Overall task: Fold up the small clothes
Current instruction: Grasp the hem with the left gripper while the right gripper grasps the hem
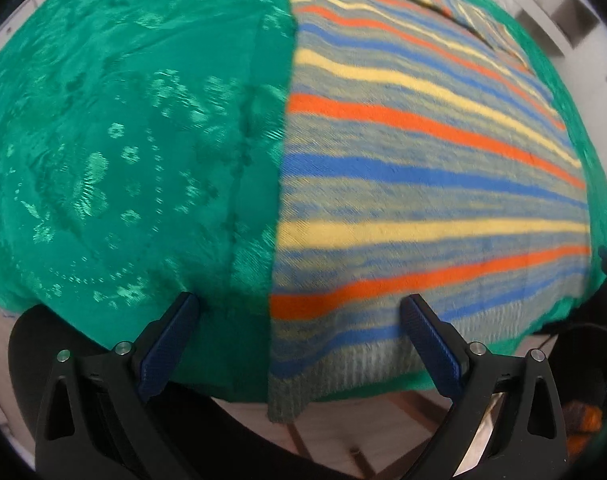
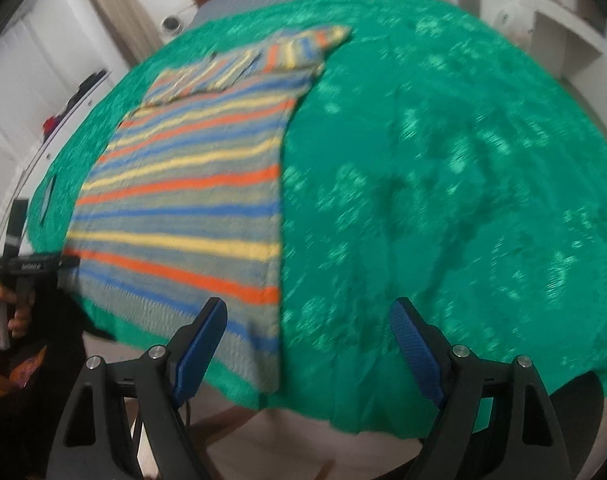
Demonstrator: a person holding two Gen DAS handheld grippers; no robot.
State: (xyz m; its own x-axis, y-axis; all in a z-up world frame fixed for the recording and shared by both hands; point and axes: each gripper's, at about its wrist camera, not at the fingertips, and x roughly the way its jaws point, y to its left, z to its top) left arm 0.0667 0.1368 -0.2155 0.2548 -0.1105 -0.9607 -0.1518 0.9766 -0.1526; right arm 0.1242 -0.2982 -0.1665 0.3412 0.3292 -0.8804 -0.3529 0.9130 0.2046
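A striped knit garment [image 1: 423, 168] in blue, orange, yellow and grey lies flat on a green patterned cloth [image 1: 123, 140]. Its ribbed hem hangs slightly over the near table edge. My left gripper [image 1: 299, 304] hovers open above the garment's near left corner, with nothing between its blue pads. In the right wrist view the same garment [image 2: 191, 192] lies to the left, a sleeve folded across its far end. My right gripper [image 2: 307, 312] stands open above its near right corner and the green cloth [image 2: 443, 180], holding nothing.
The green cloth drapes over the table's near edge, with floor and wooden chair legs [image 1: 303, 440] below. A hand holding the other gripper's handle [image 2: 19, 280] shows at the far left of the right wrist view. White walls and cupboards [image 2: 31, 80] surround the table.
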